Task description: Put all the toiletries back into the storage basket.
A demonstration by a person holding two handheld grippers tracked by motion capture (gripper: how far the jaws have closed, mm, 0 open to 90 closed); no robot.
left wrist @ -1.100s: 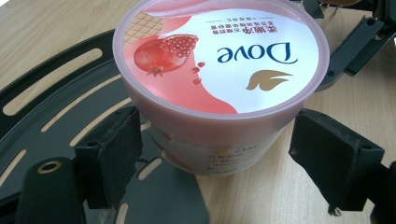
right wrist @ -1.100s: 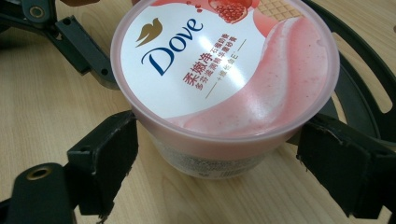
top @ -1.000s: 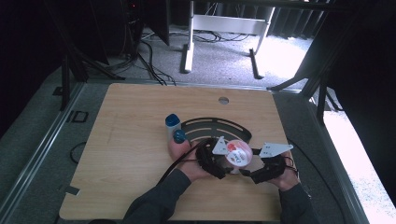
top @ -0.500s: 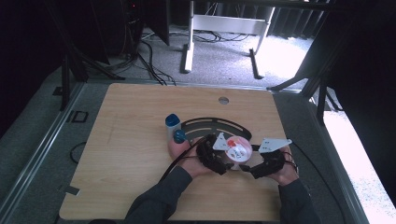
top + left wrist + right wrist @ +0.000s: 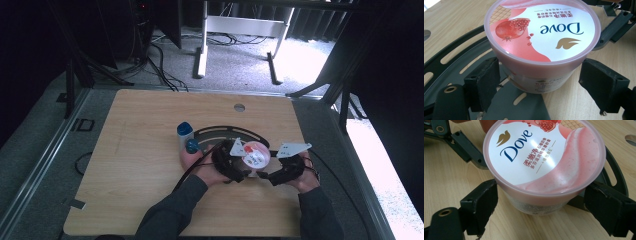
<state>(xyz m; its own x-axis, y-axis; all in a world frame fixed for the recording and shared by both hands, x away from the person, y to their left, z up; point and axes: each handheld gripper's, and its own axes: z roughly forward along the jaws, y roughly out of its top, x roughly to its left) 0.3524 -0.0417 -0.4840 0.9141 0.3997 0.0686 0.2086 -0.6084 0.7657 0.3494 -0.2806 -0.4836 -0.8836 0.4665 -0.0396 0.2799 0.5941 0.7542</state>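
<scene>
Gripping the tub (image 5: 256, 155) cleanly looks like the step in hand. Sits near the middle of the table (image 5: 150, 140), toward the right, partly on a black slotted plate (image 5: 225, 134), lid on.

Starting at the left: blue-capped bottle (image 5: 185, 132) just beside the left hand (image 5: 197, 162), best left alone. Left gripper (image 5: 541, 88) spread wide around the tub, left pad close to the wall, right pad apart from it. Better to centre first, then squeeze low on the wall under the lid rim, so both pads meet it together.

Further right: right gripper (image 5: 540, 211) also spread wide, straddling the same tub from the opposite side, neither pad touching. Better to hold the body with one gripper and work the lid with the other.

Hard to judge: how full the tub is, how tightly the lid sits, whether a pull tab exists. Small print on the side label too blurred to read. Tub base cut off behind the jaws in both gripper views.
</scene>
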